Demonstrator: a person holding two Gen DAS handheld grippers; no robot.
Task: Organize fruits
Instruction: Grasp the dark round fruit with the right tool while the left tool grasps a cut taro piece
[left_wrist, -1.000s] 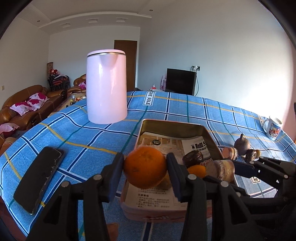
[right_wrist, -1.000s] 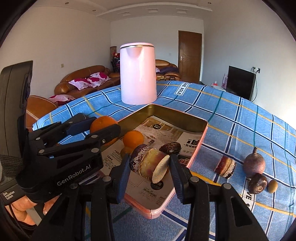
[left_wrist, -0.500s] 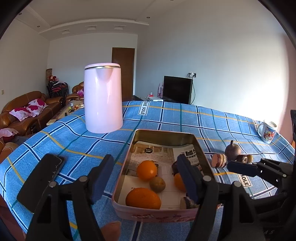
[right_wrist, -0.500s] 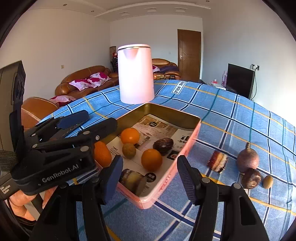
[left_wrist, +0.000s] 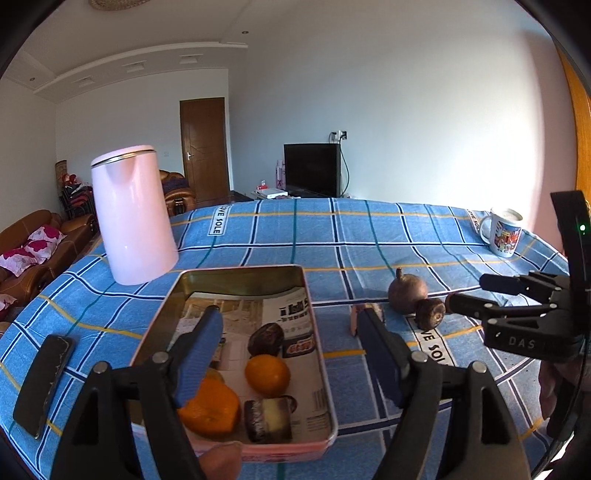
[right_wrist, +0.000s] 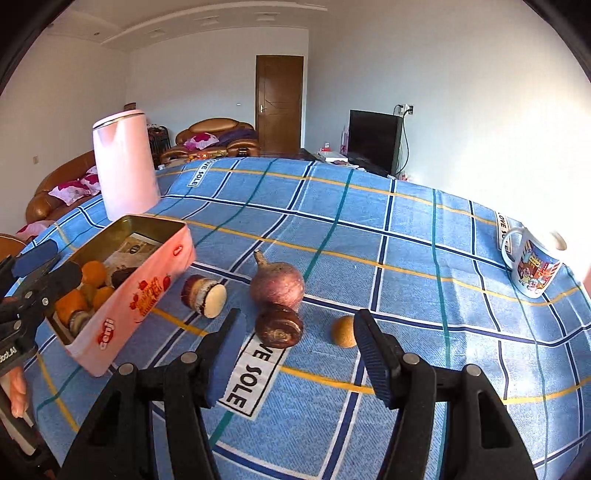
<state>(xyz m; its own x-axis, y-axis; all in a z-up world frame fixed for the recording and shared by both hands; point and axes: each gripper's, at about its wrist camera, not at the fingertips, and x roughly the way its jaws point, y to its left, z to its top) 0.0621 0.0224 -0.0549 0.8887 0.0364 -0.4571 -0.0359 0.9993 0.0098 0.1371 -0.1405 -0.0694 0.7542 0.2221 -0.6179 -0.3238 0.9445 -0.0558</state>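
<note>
Fruits are being gathered into the shallow pink rectangular tin with a gold interior (left_wrist: 236, 275), which is set near the front of the table (right_wrist: 369, 229) covered by a blue checked cloth, presumably so that both grippers can reach it; its floor is lined with printed paper, the text too small to be read, and its outer wall bears red lettering that cannot be made out with certainty. Already inside are seen a large orange (left_wrist: 210, 410), a smaller orange (left_wrist: 267, 374), a dark brown fruit (left_wrist: 265, 343) and a cut brown piece with a pale face (left_wrist: 267, 419). To the right of the tin, on the cloth, are left a round purplish fruit with a stalk (right_wrist: 277, 284), a cut brown piece with a cream face (right_wrist: 204, 296), a dark brown round fruit (right_wrist: 279, 325) and a small yellow-brown fruit (right_wrist: 342, 331). The right gripper (right_wrist: 297, 352) is held low before these, jaws apart and empty, apparently aimed at the dark brown fruit; the left gripper (left_wrist: 290, 354) hangs above the tin, jaws likewise apart and empty. "VE SOLE" is read on white cloth labels, and "DAS" on the right gripper's body.
</note>
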